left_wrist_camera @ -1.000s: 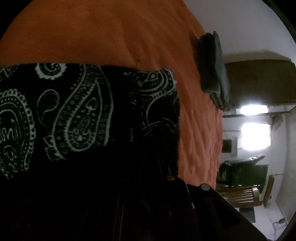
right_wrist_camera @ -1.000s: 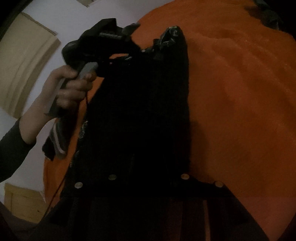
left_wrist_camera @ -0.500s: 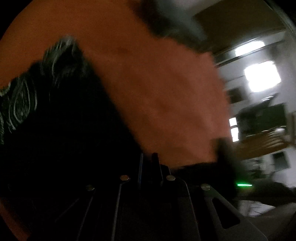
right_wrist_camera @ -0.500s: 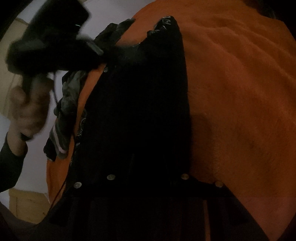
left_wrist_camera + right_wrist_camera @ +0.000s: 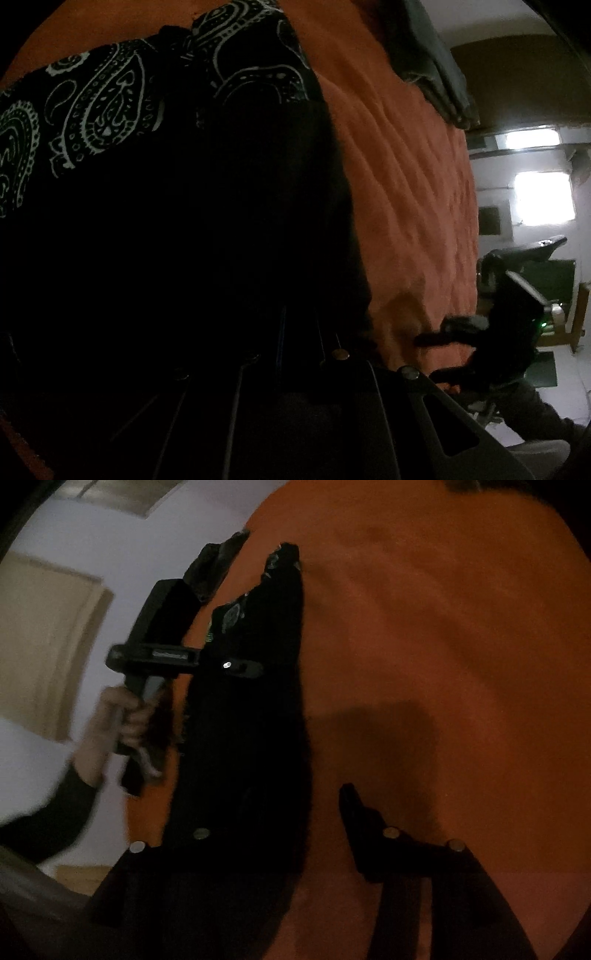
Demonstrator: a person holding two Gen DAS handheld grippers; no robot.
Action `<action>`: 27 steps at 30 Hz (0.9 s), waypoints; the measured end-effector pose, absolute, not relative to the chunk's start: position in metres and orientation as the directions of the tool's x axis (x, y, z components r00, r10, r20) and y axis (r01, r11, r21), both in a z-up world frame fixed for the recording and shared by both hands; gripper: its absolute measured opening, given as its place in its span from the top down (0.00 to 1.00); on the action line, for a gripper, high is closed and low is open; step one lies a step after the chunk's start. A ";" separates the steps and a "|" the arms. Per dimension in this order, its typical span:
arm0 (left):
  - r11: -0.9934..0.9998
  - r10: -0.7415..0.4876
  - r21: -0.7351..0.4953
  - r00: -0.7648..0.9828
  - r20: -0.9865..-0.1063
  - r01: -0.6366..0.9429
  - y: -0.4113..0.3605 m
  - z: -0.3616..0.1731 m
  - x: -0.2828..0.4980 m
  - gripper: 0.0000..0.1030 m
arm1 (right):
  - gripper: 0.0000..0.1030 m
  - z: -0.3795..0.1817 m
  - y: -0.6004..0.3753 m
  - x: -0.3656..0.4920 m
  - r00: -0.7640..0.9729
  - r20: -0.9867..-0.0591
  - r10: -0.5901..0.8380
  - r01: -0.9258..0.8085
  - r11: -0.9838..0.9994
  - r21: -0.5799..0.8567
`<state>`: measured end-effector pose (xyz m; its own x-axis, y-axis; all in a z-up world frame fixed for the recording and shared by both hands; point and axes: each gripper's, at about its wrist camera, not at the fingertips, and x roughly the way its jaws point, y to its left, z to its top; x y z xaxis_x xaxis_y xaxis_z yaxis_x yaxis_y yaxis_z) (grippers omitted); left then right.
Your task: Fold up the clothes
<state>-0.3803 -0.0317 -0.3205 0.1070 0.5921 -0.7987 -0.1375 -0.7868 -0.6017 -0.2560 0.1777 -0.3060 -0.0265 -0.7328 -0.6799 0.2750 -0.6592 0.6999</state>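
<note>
A black garment with a white paisley print (image 5: 110, 110) lies on the orange bedspread (image 5: 406, 184). Its dark folded part runs straight up to my left gripper (image 5: 299, 332), whose jaws are shut on the cloth; the tips are lost in the dark. In the right wrist view the left gripper (image 5: 240, 666) sits over the garment (image 5: 251, 738), with a hand (image 5: 122, 716) on its grip. My right gripper (image 5: 299, 812) is opening: one finger (image 5: 354, 812) stands bare over the bedspread, and the garment's edge covers the other. The left wrist view shows the right gripper (image 5: 432, 356) with its jaws apart.
Folded grey clothes (image 5: 428, 55) lie at the bed's far edge, and a dark pile (image 5: 214, 572) sits at another edge. Past the bed are a bright window (image 5: 543, 199) and a wooden chair (image 5: 576, 317). The bedspread (image 5: 443, 664) is bare to the right of the garment.
The right gripper's jaws have parted off the garment, and bedspread now shows between them. The left gripper moved along the garment toward the right gripper, bringing the cloth with it.
</note>
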 end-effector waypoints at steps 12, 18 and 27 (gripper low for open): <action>-0.735 0.669 -0.676 0.111 -0.735 -0.047 -0.046 -0.331 -0.382 0.91 | 0.64 -0.345 0.129 -0.317 0.095 -0.590 -0.802 0.220 -0.561 0.798; -0.713 0.692 -0.699 0.101 -0.715 -0.059 -0.051 -0.332 -0.383 0.91 | 0.86 -0.349 0.099 -0.368 0.204 -0.571 -0.795 0.257 -0.519 0.815; -0.655 0.753 -0.753 0.021 -0.657 -0.067 -0.061 -0.338 -0.374 0.91 | 0.88 -0.356 0.059 -0.443 0.223 -0.537 -0.813 0.241 -0.488 0.839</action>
<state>-0.3744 -0.0606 -0.3383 0.0210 0.7533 -0.6573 -0.0671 -0.6549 -0.7527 -0.4432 0.0589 -0.3564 0.2227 -0.8133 -0.5375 0.2414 -0.4881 0.8387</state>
